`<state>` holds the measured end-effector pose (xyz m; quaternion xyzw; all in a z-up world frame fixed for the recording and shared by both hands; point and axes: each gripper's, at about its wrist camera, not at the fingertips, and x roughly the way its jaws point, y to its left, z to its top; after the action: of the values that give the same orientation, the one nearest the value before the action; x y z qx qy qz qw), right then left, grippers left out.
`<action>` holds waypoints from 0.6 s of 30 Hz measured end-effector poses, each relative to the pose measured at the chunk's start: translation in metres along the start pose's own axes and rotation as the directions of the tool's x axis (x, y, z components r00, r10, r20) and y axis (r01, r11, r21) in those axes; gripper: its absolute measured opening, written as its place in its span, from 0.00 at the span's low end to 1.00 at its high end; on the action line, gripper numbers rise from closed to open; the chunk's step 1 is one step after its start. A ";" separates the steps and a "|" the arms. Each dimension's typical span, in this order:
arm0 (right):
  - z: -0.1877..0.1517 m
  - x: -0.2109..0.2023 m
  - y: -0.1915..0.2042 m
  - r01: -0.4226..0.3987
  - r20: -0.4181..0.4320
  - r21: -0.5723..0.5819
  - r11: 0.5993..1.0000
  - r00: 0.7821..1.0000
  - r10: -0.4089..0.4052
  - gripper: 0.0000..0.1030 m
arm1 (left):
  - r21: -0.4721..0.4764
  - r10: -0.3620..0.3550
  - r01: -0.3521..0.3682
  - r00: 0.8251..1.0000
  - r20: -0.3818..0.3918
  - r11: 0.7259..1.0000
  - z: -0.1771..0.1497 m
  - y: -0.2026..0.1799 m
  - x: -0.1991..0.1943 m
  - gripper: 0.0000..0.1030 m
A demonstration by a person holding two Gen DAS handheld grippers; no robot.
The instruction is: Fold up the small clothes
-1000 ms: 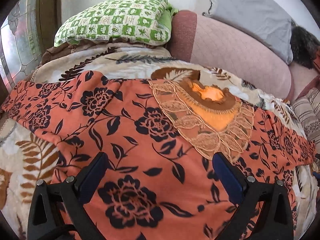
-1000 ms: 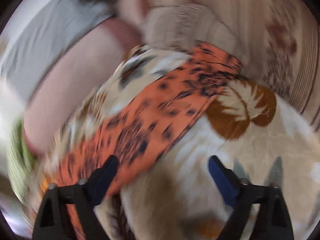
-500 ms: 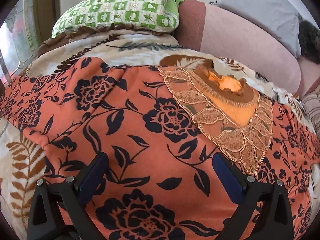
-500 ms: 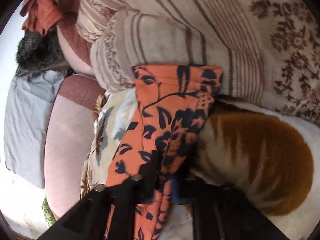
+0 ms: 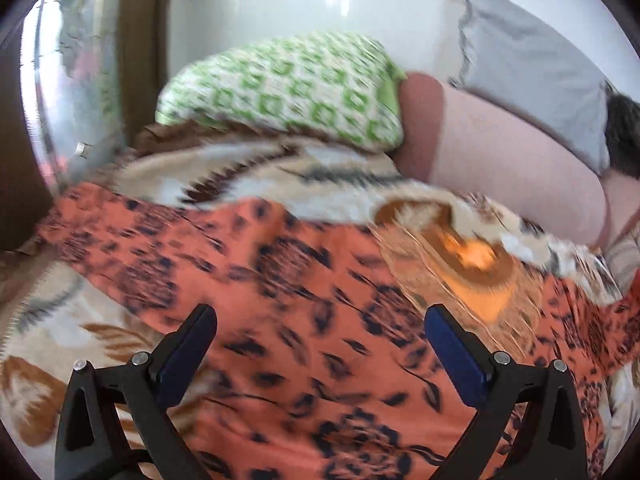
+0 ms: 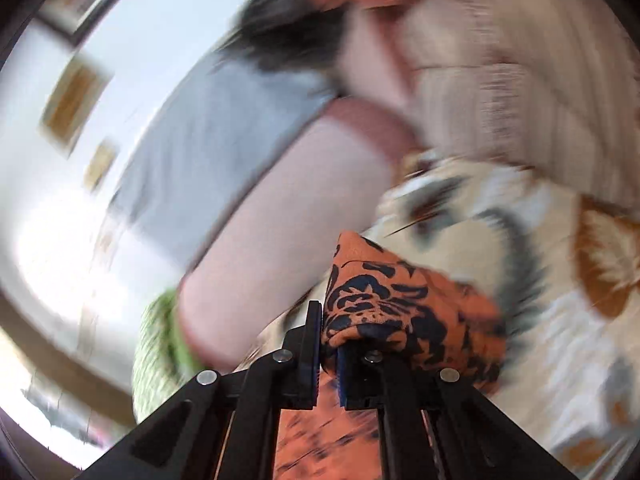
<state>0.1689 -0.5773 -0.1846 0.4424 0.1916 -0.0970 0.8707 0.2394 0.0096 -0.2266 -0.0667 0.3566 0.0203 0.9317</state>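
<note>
Between the pressed-together fingers (image 6: 310, 344) of the right gripper (image 6: 329, 354) a bunched fold of the orange floral garment (image 6: 404, 312) is pinched, its cloth humped up over the far finger and trailing down beneath the jaws. Just beyond that fold lies the leaf-patterned blanket (image 6: 520, 248), cream with brown and grey fronds. Past the blanket, a pink bolster (image 6: 288, 232) runs slantwise, with a grey pillow (image 6: 216, 132) against its far side and a green checked pillow (image 6: 156, 344) at its near end. A beige striped blanket (image 6: 500, 92) is heaped beyond the garment on the right. This view is heavily blurred.

In the left wrist view the left gripper (image 5: 320, 336) has its fingers (image 5: 188, 356) spread wide, nothing between them, poised above the garment (image 5: 304, 320), which is spread flat across the leaf-patterned blanket (image 5: 280, 176). Whether the tips touch the cloth cannot be told. The garment's lace-trimmed neckline (image 5: 468, 268) lies beyond the right-hand finger. Past the garment, the green checked pillow (image 5: 288, 88) sits on the blanket, touching the pink bolster (image 5: 508, 160); the grey pillow (image 5: 528, 68) leans behind the bolster.
</note>
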 end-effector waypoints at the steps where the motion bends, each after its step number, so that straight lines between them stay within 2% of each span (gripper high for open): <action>1: -0.013 0.003 0.021 -0.027 -0.024 -0.024 0.999 0.999 0.026 0.06 | -0.011 0.016 -0.016 1.000 0.012 1.000 0.003 0.008 -0.003 1.00; 4: -0.061 0.018 0.078 -0.100 -0.102 -0.068 0.993 0.990 0.093 0.06 | -0.050 0.091 -0.089 0.995 0.039 0.995 0.011 0.036 -0.009 1.00; 8: -0.149 0.053 0.147 -0.168 -0.238 -0.124 0.978 0.962 0.135 0.06 | -0.105 0.139 -0.136 0.990 0.017 0.985 0.019 0.071 -0.008 1.00; 13: -0.279 0.101 0.203 -0.184 -0.417 -0.182 0.966 0.904 0.093 0.06 | -0.138 0.194 -0.187 0.980 0.042 0.973 0.027 0.108 -0.013 1.00; 15: -0.321 0.116 0.214 -0.178 -0.472 -0.212 0.961 0.880 0.059 0.10 | -0.155 0.207 -0.196 0.977 0.057 0.968 0.030 0.117 -0.017 1.00; 16: -0.343 0.128 0.217 -0.173 -0.509 -0.223 0.959 0.860 0.037 0.11 | -0.165 0.205 -0.193 0.977 0.054 0.967 0.031 0.119 -0.017 1.00; 18: -0.371 0.147 0.216 -0.137 -0.554 -0.243 0.960 0.832 -0.021 0.13 | -0.184 0.189 -0.179 0.981 0.038 0.966 0.033 0.124 -0.015 1.00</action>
<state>0.2837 -0.1502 -0.2862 0.3328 0.4320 0.0885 0.8335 0.2388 0.1367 -0.2059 -0.1168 0.3318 0.1406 0.9255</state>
